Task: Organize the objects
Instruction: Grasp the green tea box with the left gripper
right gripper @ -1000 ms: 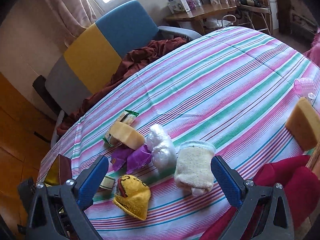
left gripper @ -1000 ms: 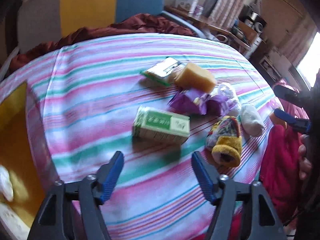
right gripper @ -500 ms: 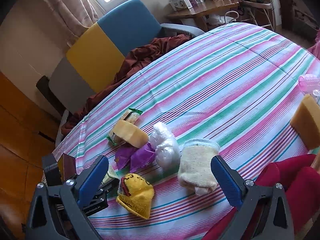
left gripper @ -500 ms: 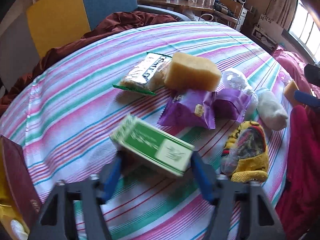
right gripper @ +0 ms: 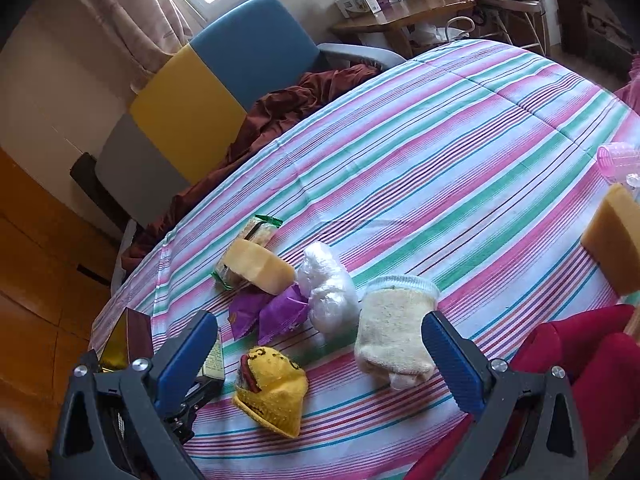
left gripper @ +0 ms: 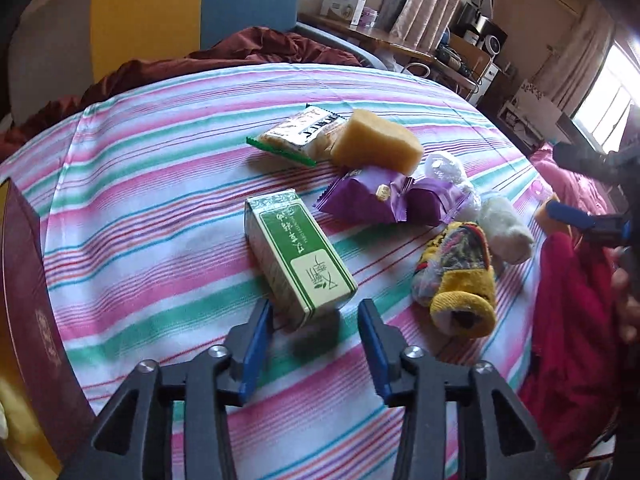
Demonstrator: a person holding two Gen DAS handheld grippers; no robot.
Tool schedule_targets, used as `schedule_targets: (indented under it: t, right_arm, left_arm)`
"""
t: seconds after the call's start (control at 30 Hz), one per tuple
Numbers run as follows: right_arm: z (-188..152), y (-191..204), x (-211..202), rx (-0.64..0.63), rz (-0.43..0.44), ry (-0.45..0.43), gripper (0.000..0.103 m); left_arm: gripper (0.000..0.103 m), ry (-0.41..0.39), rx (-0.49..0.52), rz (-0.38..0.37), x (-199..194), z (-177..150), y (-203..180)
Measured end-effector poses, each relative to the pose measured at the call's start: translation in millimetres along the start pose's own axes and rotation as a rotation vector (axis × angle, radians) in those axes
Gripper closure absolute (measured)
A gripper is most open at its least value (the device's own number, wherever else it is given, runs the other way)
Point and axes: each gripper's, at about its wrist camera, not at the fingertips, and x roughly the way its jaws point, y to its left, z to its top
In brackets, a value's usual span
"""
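Closing around the near end of the green box (left gripper: 300, 258), the left gripper (left gripper: 316, 332) is sitting low over the striped bedspread (left gripper: 160, 208) near its left edge; its jaws have just been narrowing, with the box's near corner between them, though whether the blue pads are pressing yet is not clear, so the grip is unconfirmed. The box's long axis is running away from the gripper toward the far side, tilted slightly left, so the jaws are spanning its short width. The left hand is plainly the nearer one. The right gripper (right gripper: 320, 354) is hovering with jaws wide apart above the cream sock (right gripper: 394, 332) and yellow sock (right gripper: 272, 392) near the front edge, holding nothing. Compared with a second earlier, the box is lying differently: then it lay crosswise ahead of wide-open jaws, clear of them; now it is pointing lengthwise with its end reaching in between them
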Motion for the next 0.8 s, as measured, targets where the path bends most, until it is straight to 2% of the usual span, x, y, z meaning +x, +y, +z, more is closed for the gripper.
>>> schedule_targets:
  t: [0.07,0.1,0.17,0.3,0.33,0.37,0.43,0.47,0.57,0.7,0.8]
  right_arm:
    - [0,0,0,-0.001,-0.001,0.002,0.000]
    - [0,0,0,-0.001,-0.001,0.002,0.000]
    - [0,-1,0,-0.002,0.002,0.003,0.000]
    - [1,0,0,-0.002,0.008,0.004,0.000]
    - [0,0,0,-0.003,0.009,0.004,0.000]
    - [0,0,0,-0.003,0.012,0.005,0.000]
    - [0,0,0,-0.002,0.014,0.006,0.000]
    - [0,0,0,-0.002,0.015,0.008,0.000]
    - [2,0,2,0.002,0.014,0.019,0.000]
    - [2,-1,5,0.006,0.013,0.029,0.000]
    - [2,-1,5,0.008,0.011,0.029,0.000]
  left_arm:
    - [0.037,-0.006,-0.005,0.003,-3,5,2]
    - [0.033,-0.005,-0.017,0.002,-2,9,2]
    - [0.032,-0.005,-0.043,0.001,-1,16,3]
    - [0.033,0.009,-0.062,0.066,12,37,1]
    - [0.035,0.023,-0.066,0.081,18,40,2]
    - [0.049,0.037,-0.074,0.097,24,41,2]
    - [0.067,0.051,-0.099,0.103,34,41,5]
    - [0.073,0.031,-0.098,0.122,30,37,7]
    - [0.073,0.003,-0.067,0.118,28,29,5]
    - [0.073,-0.046,-0.003,0.149,26,18,-2]
    - [0.073,-0.053,-0.014,0.148,20,11,-3]
